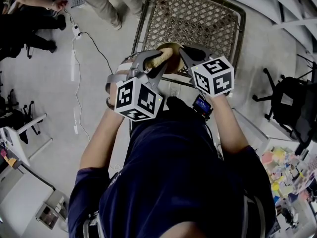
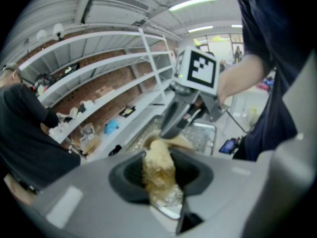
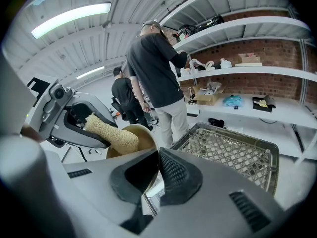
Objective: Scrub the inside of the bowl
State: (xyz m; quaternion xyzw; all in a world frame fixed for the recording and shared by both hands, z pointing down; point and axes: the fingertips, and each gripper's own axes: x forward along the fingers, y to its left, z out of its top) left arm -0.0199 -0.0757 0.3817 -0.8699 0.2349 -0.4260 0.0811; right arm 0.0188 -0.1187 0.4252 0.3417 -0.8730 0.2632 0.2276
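Note:
A tan bowl point(image 3: 132, 137) is held on its side above a wire basket, its thin rim pinched between the jaws of my right gripper point(image 3: 156, 175), which is shut on it. In the head view the bowl point(image 1: 174, 59) shows between the two grippers. My left gripper point(image 1: 157, 59) is shut on a yellow fibrous scrubber point(image 2: 158, 175). The scrubber's point(image 3: 113, 133) free end reaches into the bowl's opening and lies against the inside. From the left gripper view, the scrubber hides most of the bowl point(image 2: 182, 143), and my right gripper point(image 2: 174, 117) stands just beyond it.
A metal wire basket point(image 1: 198, 19) sits directly below and ahead of the grippers. Two people stand close behind it point(image 3: 157, 68), beside white shelves point(image 3: 257, 108) with boxes on them. A black office chair point(image 1: 292, 103) is at right, and a cable point(image 1: 89, 38) runs over the floor at left.

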